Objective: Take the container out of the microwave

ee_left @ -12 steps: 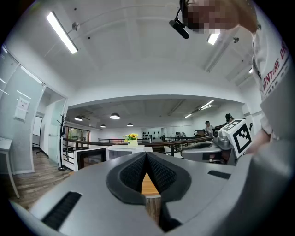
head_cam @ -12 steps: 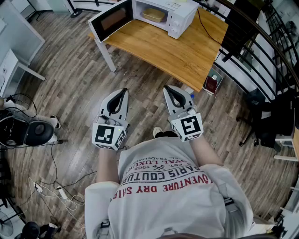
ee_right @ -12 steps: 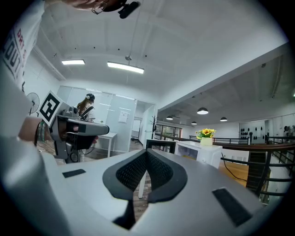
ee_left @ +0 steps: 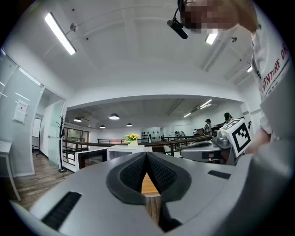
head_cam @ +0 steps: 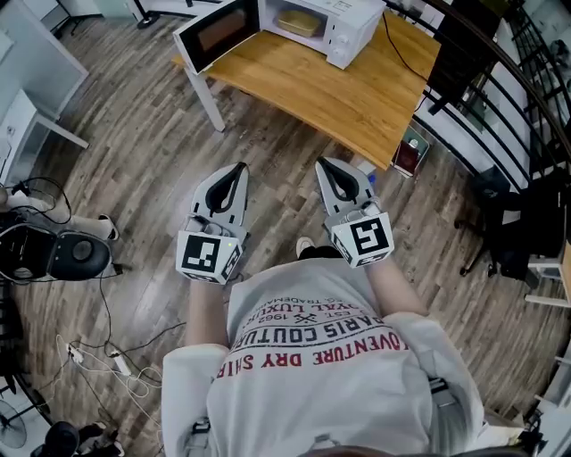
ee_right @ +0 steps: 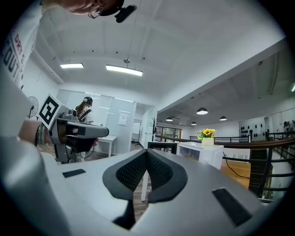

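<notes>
The white microwave [head_cam: 335,27] stands at the far end of a wooden table [head_cam: 339,94], its door [head_cam: 217,33] swung open to the left. Inside it sits a pale, shallow container [head_cam: 299,23]. Both grippers hang level over the floor, well short of the table. My left gripper [head_cam: 239,168] is shut with nothing in it, its pads meeting at the tip [ee_left: 146,155]. My right gripper [head_cam: 324,164] is shut and empty too [ee_right: 147,152]. The microwave [ee_left: 120,151] shows far ahead in the left gripper view, and in the right gripper view the microwave [ee_right: 203,155] is also distant.
A white table leg [head_cam: 204,101] stands between me and the microwave side. Black railings [head_cam: 500,80] run along the right, with a dark red box [head_cam: 406,161] by the table's near corner. Cables and a black device [head_cam: 62,254] lie on the floor at left. Yellow flowers [ee_right: 207,133] top the microwave.
Hardly anything differs: the table and microwave sit a touch higher and further right in the head view, and both grippers stay shut side by side.
</notes>
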{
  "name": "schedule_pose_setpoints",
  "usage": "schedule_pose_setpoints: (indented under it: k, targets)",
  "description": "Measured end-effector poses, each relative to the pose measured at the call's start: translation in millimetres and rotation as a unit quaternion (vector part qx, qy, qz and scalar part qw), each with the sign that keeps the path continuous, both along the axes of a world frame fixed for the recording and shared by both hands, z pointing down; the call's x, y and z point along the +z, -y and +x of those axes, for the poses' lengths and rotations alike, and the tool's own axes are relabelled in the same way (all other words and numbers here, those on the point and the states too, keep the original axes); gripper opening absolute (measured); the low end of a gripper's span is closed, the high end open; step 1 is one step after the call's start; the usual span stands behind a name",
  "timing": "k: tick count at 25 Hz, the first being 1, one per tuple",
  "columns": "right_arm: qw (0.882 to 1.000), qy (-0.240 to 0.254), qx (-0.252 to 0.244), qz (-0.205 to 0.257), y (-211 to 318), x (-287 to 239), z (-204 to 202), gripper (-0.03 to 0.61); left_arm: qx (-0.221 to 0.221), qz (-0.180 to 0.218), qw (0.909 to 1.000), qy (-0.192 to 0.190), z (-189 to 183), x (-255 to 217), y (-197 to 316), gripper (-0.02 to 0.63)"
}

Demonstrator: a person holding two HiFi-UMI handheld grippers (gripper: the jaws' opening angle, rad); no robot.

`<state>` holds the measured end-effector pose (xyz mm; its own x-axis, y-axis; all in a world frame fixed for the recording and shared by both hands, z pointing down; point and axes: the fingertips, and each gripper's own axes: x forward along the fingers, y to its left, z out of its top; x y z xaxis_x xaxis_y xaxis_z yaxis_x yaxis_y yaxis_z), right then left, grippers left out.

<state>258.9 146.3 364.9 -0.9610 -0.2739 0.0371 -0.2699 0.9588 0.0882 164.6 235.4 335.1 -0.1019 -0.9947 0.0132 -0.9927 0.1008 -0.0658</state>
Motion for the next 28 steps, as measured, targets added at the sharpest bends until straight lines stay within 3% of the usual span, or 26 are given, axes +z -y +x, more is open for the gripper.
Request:
schedule_pose_setpoints:
  k: [7, 8, 9, 10, 14, 21, 28]
  targets:
    - [1.000, 0.011, 0.004, 0.007, -4.6, -5.2, -3.3, 0.037, 0.003, -0.002, 1.0000, 0.002, -2.7, 1.3, -8.1, 0.012]
    - [1.000, 0.013, 0.003, 0.005, -4.0, -5.7, -5.5, 0.087, 0.001, -0.001, 1.0000, 0.003, -4.0, 1.5, -8.9, 0.012]
    - [1.000, 0.014, -0.003, 0.004, -3.8, -6.0, -8.6, 0.212, -0.001, -0.001, 1.0000, 0.004, -5.5, 1.7, -9.4, 0.012]
    - [1.000, 0.012, -0.010, 0.006, -3.9, -6.1, -12.0, 0.253, -0.003, -0.001, 1.0000, 0.005, -7.2, 1.8, -9.8, 0.012]
    - [0.999, 0.002, -0.028, 0.020, -3.5, -6.9, -25.4, 0.253, -0.017, -0.007, 0.9998, 0.006, -18.8, 2.6, -9.8, 0.012]
    - [0.999, -0.004, -0.054, 0.003, 19.7, 7.3, -67.1, 0.252, -0.044, -0.022, 0.9988, 0.008, -56.4, 15.2, 2.2, 0.012]
    - [0.998, 0.004, -0.058, -0.031, 82.1, 22.5, -137.5, 0.252, -0.077, -0.046, 0.9959, 0.008, -123.9, 33.8, 42.2, 0.012]
